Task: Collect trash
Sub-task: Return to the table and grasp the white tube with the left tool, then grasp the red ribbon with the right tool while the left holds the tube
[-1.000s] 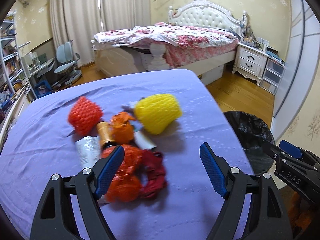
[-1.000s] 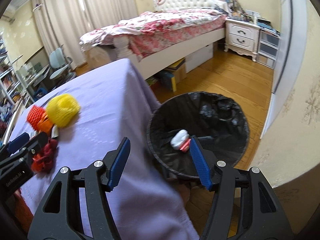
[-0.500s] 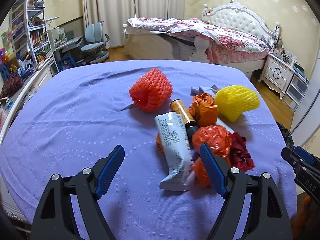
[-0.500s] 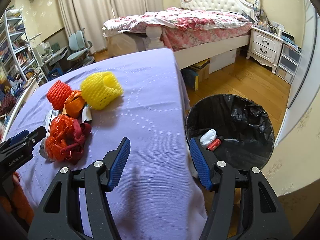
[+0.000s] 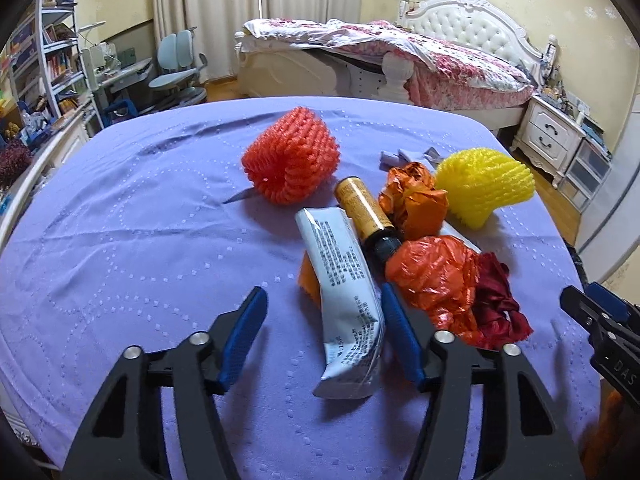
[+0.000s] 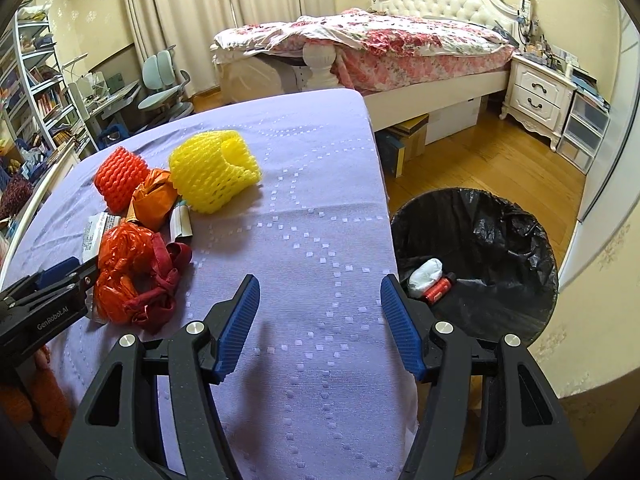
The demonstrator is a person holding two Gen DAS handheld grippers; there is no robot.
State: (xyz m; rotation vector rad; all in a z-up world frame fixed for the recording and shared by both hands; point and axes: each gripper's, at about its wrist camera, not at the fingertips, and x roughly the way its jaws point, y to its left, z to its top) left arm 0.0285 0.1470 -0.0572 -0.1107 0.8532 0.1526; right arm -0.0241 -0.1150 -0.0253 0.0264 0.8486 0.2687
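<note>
A pile of trash lies on the purple table [image 5: 120, 248]: a red foam net [image 5: 292, 156], a yellow foam net [image 5: 484, 184], an amber bottle [image 5: 362, 208], a white tube [image 5: 344, 292], orange crumpled paper [image 5: 412, 196], an orange plastic bag [image 5: 436, 276] and dark red cloth [image 5: 496, 300]. My left gripper [image 5: 322, 336] is open, low over the table, its fingers either side of the tube's lower end. My right gripper [image 6: 320, 320] is open and empty over the table's right part, apart from the pile. The black-lined bin [image 6: 480, 256] on the floor holds a white wad and a red item.
The table's right edge [image 6: 384, 216] drops to a wooden floor beside the bin. A bed [image 6: 380, 44], a nightstand [image 6: 536, 96] and drawers stand behind. A desk, chairs and shelves are at the far left. The left gripper shows at the left edge of the right wrist view [image 6: 44, 300].
My left gripper has swung left and come down closer to the white tube. My right gripper has swung from over the bin to over the table.
</note>
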